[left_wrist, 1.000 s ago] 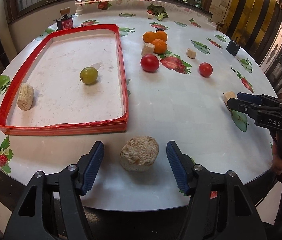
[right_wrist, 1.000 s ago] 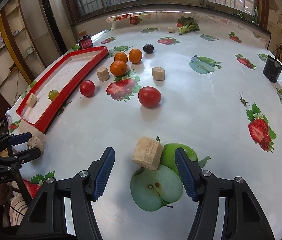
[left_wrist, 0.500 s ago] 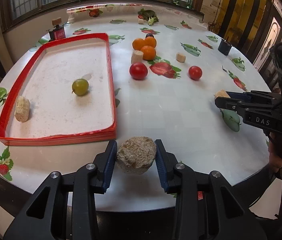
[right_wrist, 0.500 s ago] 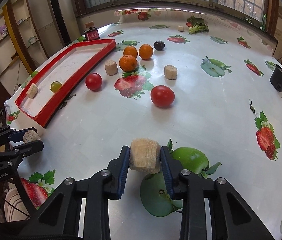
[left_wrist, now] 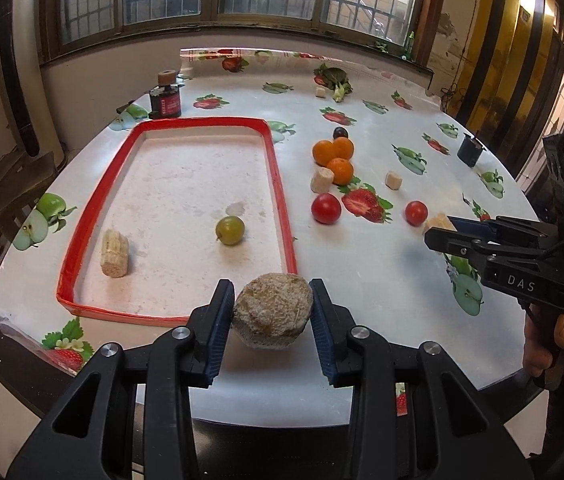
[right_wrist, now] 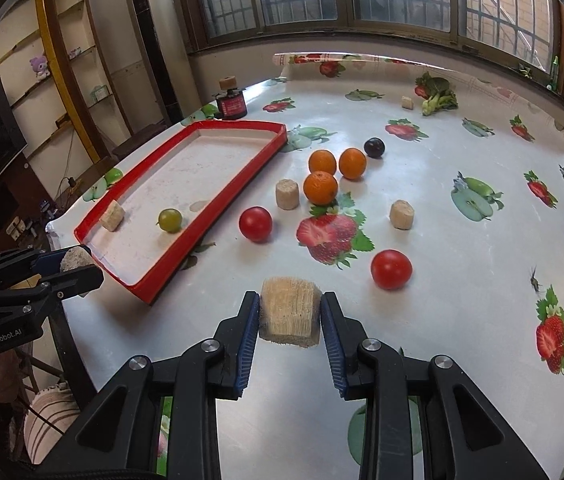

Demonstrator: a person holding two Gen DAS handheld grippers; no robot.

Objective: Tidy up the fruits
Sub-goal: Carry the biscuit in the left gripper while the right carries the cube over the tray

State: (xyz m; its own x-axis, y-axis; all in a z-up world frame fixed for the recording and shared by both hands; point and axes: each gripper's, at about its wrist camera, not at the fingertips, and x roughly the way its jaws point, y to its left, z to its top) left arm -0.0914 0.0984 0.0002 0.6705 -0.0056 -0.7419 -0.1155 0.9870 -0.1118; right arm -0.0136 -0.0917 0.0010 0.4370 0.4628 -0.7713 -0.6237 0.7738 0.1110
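- The red tray (left_wrist: pixel 278 184) on the left of the worktop (left_wrist: pixel 362 280) holds one green fruit (left_wrist: pixel 230 230) and one pale chunk (left_wrist: pixel 114 253).
- The left gripper (left_wrist: pixel 272 314) has its fingers clamped on a round brownish chunk (left_wrist: pixel 272 310), lifted just near the tray's near rim.
- The right gripper (right_wrist: pixel 289 316) pinches a tan chunk (right_wrist: pixel 289 312) above the worktop.
- Left outside, by my reading: three oranges (right_wrist: pixel 321 188), two tomatoes (right_wrist: pixel 391 269), a dark plum (right_wrist: pixel 374 147), more chunks — most remains.

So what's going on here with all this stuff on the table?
A person holds a gripper in each hand. The left gripper is shut on a round beige chunk, the right gripper on a squarer one, both lifted off the table. The red tray holds a green fruit and another chunk.
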